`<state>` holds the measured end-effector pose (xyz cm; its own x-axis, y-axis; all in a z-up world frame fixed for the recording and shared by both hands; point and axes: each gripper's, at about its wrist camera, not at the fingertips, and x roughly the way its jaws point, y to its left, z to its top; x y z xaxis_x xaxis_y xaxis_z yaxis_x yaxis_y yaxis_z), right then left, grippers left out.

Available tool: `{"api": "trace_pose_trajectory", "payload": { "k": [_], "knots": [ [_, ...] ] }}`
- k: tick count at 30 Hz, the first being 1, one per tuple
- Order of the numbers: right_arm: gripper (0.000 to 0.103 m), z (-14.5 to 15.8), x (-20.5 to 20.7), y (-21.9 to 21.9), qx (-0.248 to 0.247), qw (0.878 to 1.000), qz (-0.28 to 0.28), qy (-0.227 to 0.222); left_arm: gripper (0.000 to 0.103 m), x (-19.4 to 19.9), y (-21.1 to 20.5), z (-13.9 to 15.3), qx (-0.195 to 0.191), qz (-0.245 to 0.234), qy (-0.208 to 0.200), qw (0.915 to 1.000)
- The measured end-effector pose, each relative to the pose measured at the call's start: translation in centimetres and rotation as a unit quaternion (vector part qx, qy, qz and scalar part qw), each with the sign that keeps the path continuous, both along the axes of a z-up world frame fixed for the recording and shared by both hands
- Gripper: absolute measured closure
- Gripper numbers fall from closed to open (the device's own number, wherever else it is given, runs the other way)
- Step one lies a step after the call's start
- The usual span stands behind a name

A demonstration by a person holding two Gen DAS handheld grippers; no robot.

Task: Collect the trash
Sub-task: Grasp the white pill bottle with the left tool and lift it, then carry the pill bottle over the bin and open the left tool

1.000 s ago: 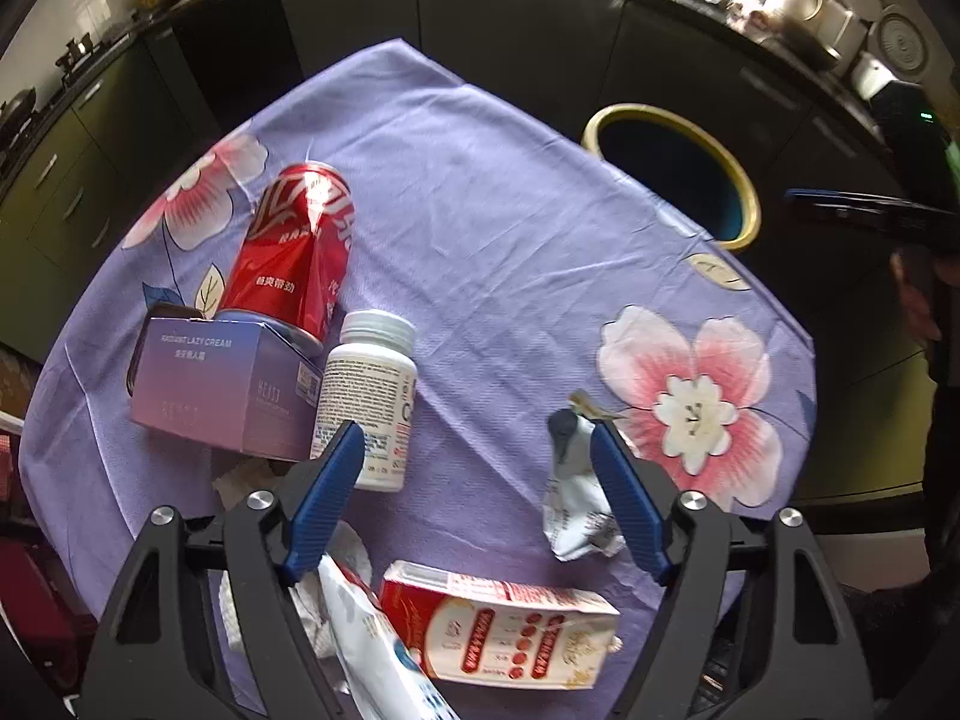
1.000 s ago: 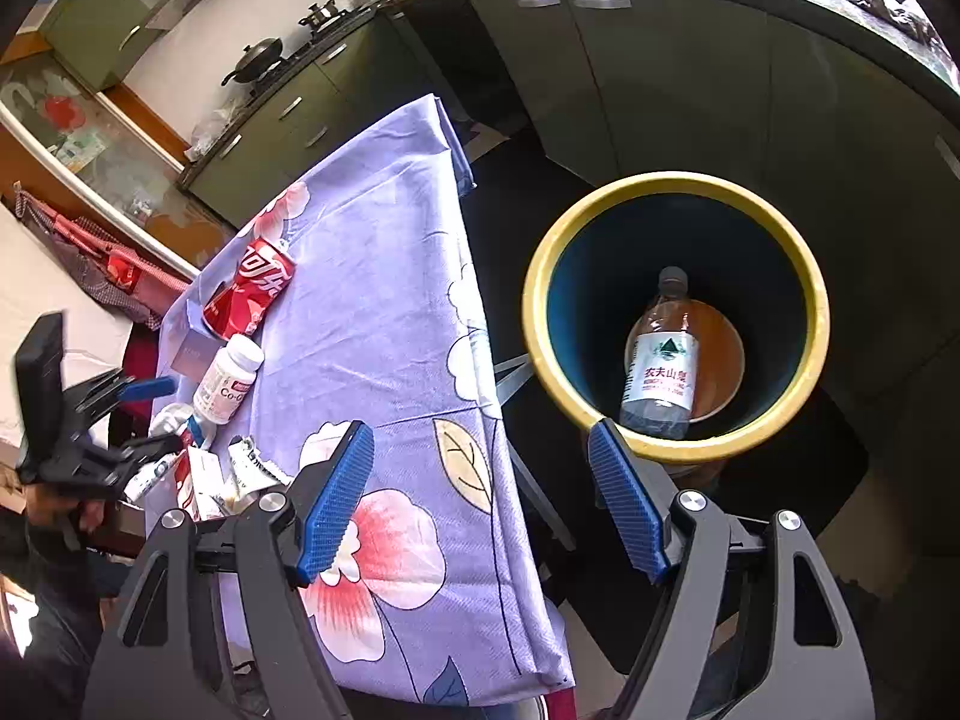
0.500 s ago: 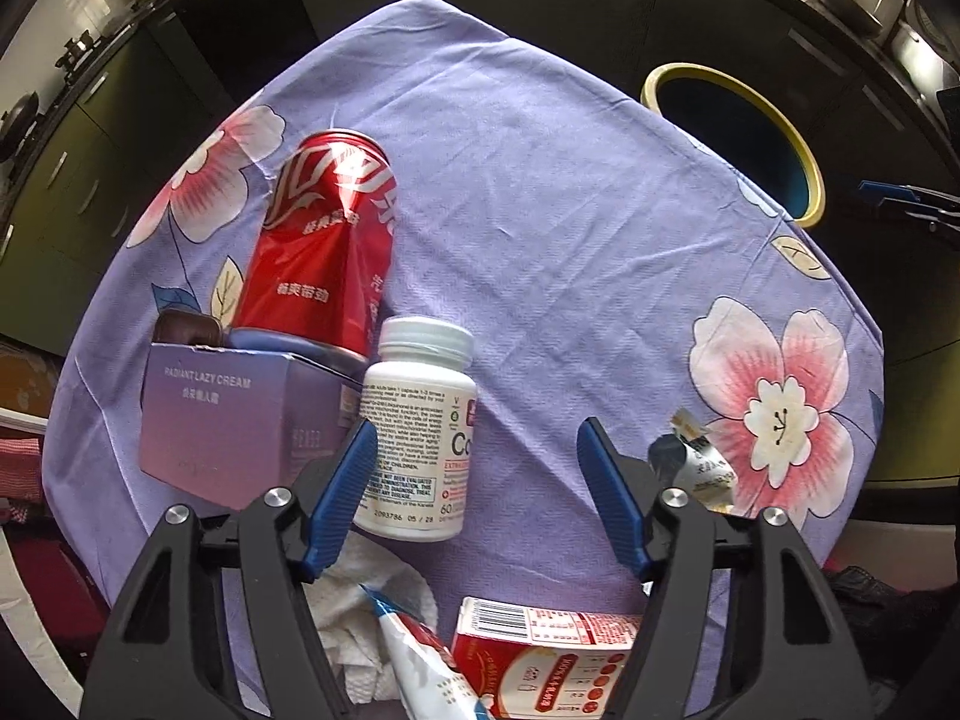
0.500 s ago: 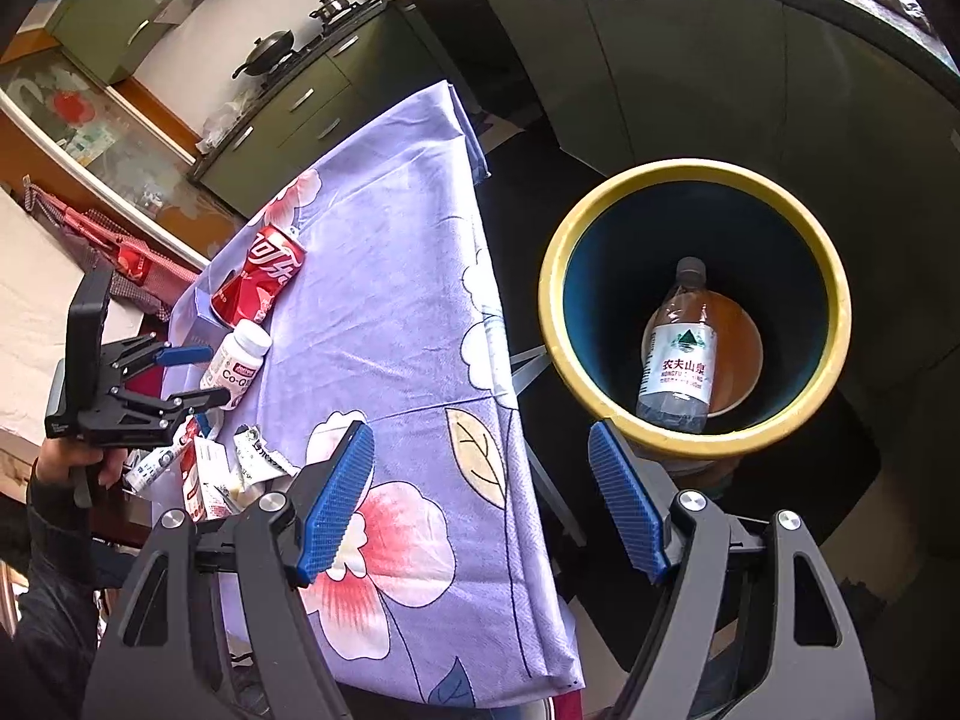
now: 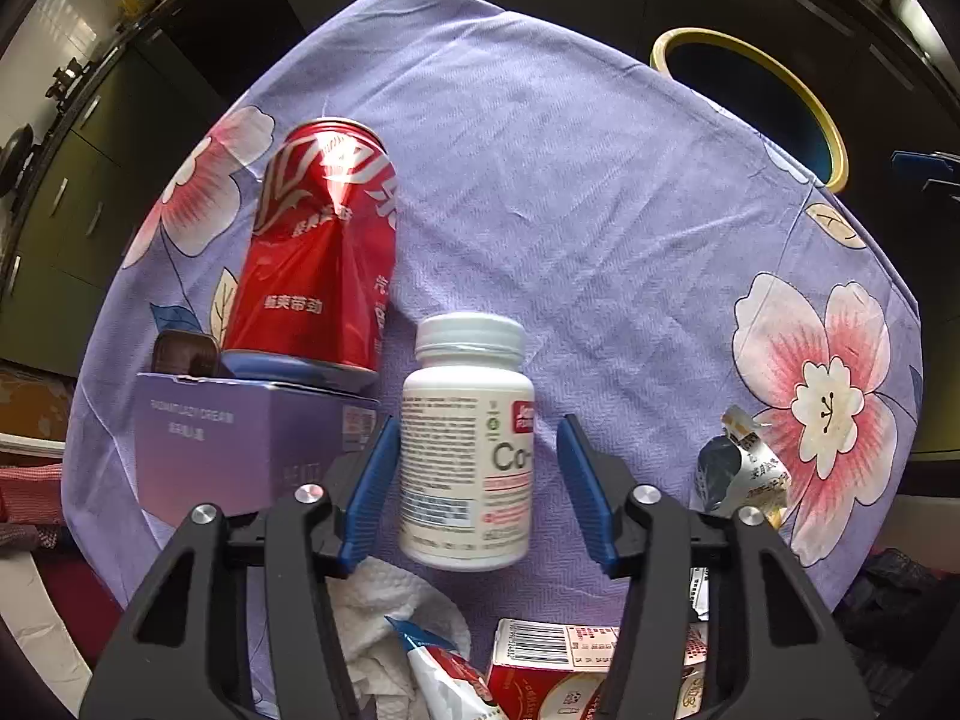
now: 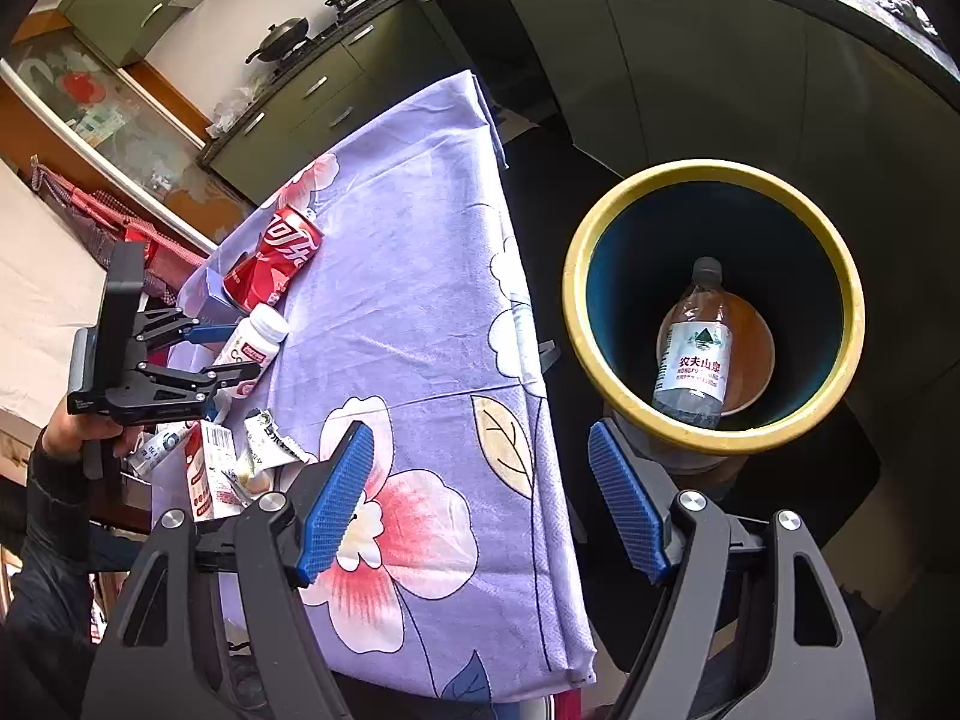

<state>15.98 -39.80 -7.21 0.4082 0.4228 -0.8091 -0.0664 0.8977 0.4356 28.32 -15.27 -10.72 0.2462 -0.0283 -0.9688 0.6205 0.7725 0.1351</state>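
A purple box lies at the left of the flowered tablecloth, a dented red can touching it. Just beside them lies the white pill bottle, between the blue pads of the left gripper; its jaws have just been closing, yet a gap shows at the right pad (no squeeze yet). Farther right, the right gripper hangs spread and empty over the table edge, near the yellow-rimmed bin holding a water bottle.
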Motion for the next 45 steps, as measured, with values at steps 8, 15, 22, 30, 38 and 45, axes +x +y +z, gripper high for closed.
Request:
{"api": "trace_pose_trajectory", "payload": {
  "k": [8,15,22,30,38,45],
  "knots": [
    [0.029,0.3,-0.3,0.6,-0.002,1.000,0.011,-0.004,0.053,0.4,-1.2,-1.0,0.028,-0.011,-0.017,0.9994],
    [0.029,0.4,-0.6,0.4,0.000,1.000,0.012,-0.006,0.057,-0.4,-2.8,-2.1,0.062,-0.032,-0.034,0.9970],
    [0.029,0.1,-0.4,0.6,0.003,1.000,0.014,-0.002,0.058,-0.4,-3.2,-2.7,0.062,-0.038,-0.031,0.9969],
    [0.029,0.1,-0.8,-0.1,0.006,1.000,0.008,-0.007,0.058,-1.1,-1.9,0.2,0.047,-0.033,-0.048,0.9972],
    [0.029,0.5,-2.6,-4.2,0.005,0.999,-0.039,-0.029,0.058,-3.1,-6.7,5.2,-0.001,-0.079,-0.065,0.9948],
    [0.029,-0.4,-5.2,-9.4,0.009,0.995,-0.095,-0.032,0.058,-2.9,-17.9,5.8,-0.031,-0.161,-0.042,0.9857]
  ]
}}
